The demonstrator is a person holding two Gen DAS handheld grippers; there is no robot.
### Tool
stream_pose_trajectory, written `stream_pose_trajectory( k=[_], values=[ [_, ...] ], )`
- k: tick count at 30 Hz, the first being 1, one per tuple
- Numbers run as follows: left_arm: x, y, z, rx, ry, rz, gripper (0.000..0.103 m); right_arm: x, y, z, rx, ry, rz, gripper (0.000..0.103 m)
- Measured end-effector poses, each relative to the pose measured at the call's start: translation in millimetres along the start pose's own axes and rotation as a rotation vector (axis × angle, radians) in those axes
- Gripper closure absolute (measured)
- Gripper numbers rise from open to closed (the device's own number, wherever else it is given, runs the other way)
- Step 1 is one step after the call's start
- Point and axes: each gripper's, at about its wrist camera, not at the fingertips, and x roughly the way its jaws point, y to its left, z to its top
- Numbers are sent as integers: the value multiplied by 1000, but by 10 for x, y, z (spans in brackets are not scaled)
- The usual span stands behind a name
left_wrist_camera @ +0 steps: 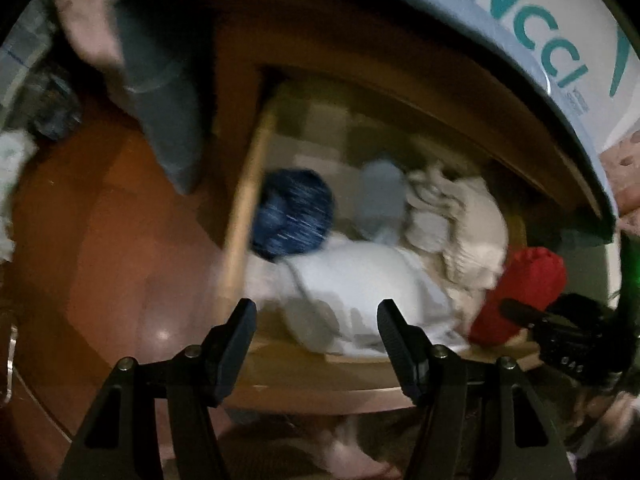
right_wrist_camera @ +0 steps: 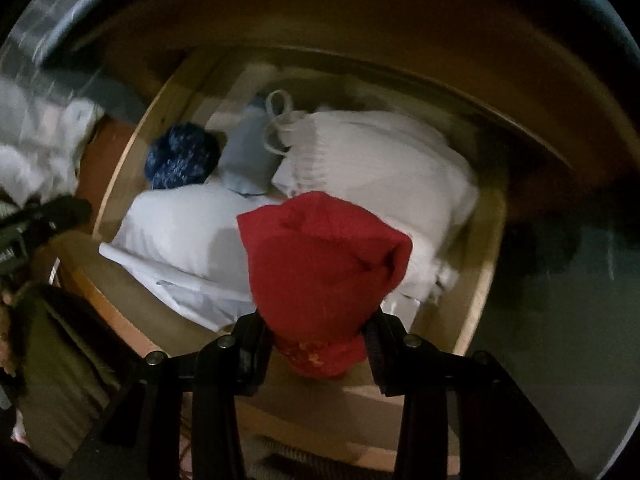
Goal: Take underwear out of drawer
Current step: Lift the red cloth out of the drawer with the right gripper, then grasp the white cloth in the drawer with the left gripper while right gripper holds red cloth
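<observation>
While the left tongs (left_wrist_camera: 316, 320) hang released over the near-left of the open wooden drawer (right_wrist_camera: 120, 172), nothing sits between their pads. Inside lie a dark blue speckled bundle (right_wrist_camera: 182, 156) at far left, a white folded cloth (right_wrist_camera: 176, 236) nearer, and pale knitwear (right_wrist_camera: 384, 160) to the right. The right tongs (right_wrist_camera: 316, 340) are clenched on the red underwear (right_wrist_camera: 324, 256), above the drawer's near-right part.
</observation>
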Motion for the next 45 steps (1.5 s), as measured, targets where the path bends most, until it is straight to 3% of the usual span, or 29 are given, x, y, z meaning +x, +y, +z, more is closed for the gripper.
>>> stream_pose_trajectory(
  k=[4, 13, 19, 28, 31, 34, 39, 40, 45],
  values=[
    [174, -143, 117, -29, 91, -68, 39, 60, -98, -20, 96, -28, 53, 66],
    [661, -295, 286, -110, 280, -35, 38, 68, -278, -62, 208, -39, 144, 66],
    [865, -324, 318, -87, 335, 58, 38, 107, -219, -40, 185, -29, 135, 66],
    [1084, -396, 297, -94, 376, 107, 31, 111, -218, -44, 182, -25, 144, 66],
    [1166, -404, 263, -93, 399, 130, 25, 116, -222, -40, 186, -23, 149, 66],
    [1286, -461, 235, -95, 418, 142, 24, 121, -234, -42, 194, -25, 154, 66],
    [1357, -397, 250, -149, 432, 97, 25, 133, -250, -47, 206, -22, 166, 66],
    [1360, -386, 245, -156, 426, 97, 30, 132, -250, -50, 206, -22, 166, 66],
    [1390, -480, 238, -107, 418, 71, 73, 133, -253, -56, 208, -22, 171, 66]
  ],
)
